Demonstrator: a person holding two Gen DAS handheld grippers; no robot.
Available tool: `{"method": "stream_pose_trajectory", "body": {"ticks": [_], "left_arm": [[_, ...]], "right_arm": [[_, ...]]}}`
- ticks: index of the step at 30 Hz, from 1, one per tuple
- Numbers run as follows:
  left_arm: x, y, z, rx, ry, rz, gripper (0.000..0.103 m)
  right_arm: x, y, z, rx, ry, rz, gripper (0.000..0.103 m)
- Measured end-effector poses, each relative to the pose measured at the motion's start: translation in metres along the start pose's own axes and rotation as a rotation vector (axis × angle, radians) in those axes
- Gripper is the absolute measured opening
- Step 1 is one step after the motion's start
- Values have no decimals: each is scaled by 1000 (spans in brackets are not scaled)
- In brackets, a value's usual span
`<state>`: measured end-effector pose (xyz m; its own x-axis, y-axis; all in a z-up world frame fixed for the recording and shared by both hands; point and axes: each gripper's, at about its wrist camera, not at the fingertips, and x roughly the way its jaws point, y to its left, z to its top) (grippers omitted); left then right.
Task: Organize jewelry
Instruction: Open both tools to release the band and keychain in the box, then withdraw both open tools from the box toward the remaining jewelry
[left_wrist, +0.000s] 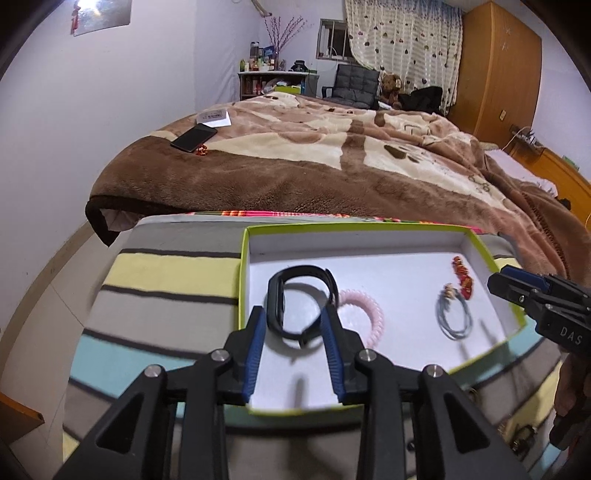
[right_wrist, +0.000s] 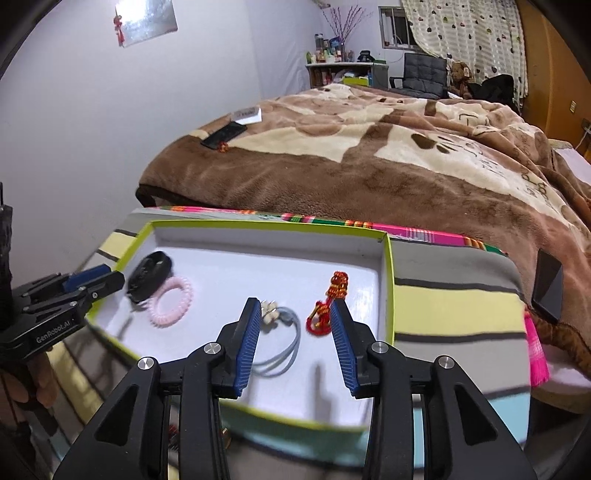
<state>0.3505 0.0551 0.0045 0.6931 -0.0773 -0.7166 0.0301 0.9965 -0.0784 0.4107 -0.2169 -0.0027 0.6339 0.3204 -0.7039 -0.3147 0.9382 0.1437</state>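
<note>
A shallow white box with a lime-green rim (left_wrist: 244, 266) (right_wrist: 388, 280) sits on a striped cloth. Inside lie a black wristband (left_wrist: 301, 308) (right_wrist: 149, 275), a pink coil hair tie (left_wrist: 371, 317) (right_wrist: 171, 301), a grey hair tie with beads (left_wrist: 452, 314) (right_wrist: 284, 332) and a red beaded charm (left_wrist: 463, 277) (right_wrist: 328, 301). My left gripper (left_wrist: 293, 317) is open above the black wristband, empty. My right gripper (right_wrist: 293, 308) is open above the grey tie and red charm, empty. Each gripper shows at the edge of the other's view.
The striped cloth (left_wrist: 166, 273) lies at the foot of a bed with a brown blanket (left_wrist: 314, 155). A phone (left_wrist: 194, 137), a small red charm (left_wrist: 202, 149) and a white box (left_wrist: 214, 118) lie on the bed. Another phone (right_wrist: 548, 291) and a pink tassel (right_wrist: 535, 350) lie right of the box.
</note>
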Motion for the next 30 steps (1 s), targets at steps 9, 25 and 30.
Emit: {"method": "stream_pose_trajectory", "body": {"ticks": [9,25,30], "left_arm": [[-61,-14,-31,-12,-54,-8,34],[-146,-35,-121,-23,-128,6,34],[-168,-37,-143,-18,-145,17,34]], "right_arm": [[-62,17,-37,4,-54,2,40],[-153,53,-133,-17,-135,-4,40],[-167,61,-158,-8,-142,-8,40]]}}
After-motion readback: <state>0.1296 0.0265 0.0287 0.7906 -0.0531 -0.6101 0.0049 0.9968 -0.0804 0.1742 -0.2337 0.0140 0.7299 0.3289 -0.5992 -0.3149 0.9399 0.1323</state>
